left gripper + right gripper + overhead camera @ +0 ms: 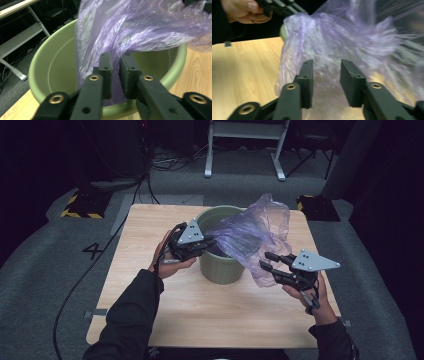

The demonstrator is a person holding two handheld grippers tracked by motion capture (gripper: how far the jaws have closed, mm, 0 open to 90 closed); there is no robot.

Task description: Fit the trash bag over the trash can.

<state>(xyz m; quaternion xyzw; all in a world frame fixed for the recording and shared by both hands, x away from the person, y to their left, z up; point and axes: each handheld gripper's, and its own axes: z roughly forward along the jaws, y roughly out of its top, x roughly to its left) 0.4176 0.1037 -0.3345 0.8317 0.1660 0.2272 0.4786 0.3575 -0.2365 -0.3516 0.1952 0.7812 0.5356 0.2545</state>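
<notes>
Presently on the desk (165, 320): one light wooden top, standing on grey carpet, carrying one bin and one bag.

Item one: bag (252, 232), thin purple plastic film, translucent, heavily crinkled and creased. It is bunched rather than spread flat. Part of it hangs down into the bin's mouth; the rest billows up above the rim and drapes over the bin's right side, down toward the desk. In the left gripper view the film (130, 27) falls in long folds across the bin's opening, the green wall showing faintly through it. In the right gripper view the film (342, 50) is blurred and pale, with wood grain visible through its lower part.

Item two: bin (220, 265), round, sage-green plastic, upright near the middle of the desk, smooth inside with a rolled rim (37, 65).

Item three: left claw (207, 242), held by the person's left hand at the bin's left rim, pointing across the opening. Its jaws stand close together with a strand of the bag pinched between them.

Item four: right claw (270, 261), held by the right hand to the right of the bin, low over the desk. Its jaws stand partly apart, the bag's lower folds lying between and beyond them; the pads do not press on the film.
</notes>
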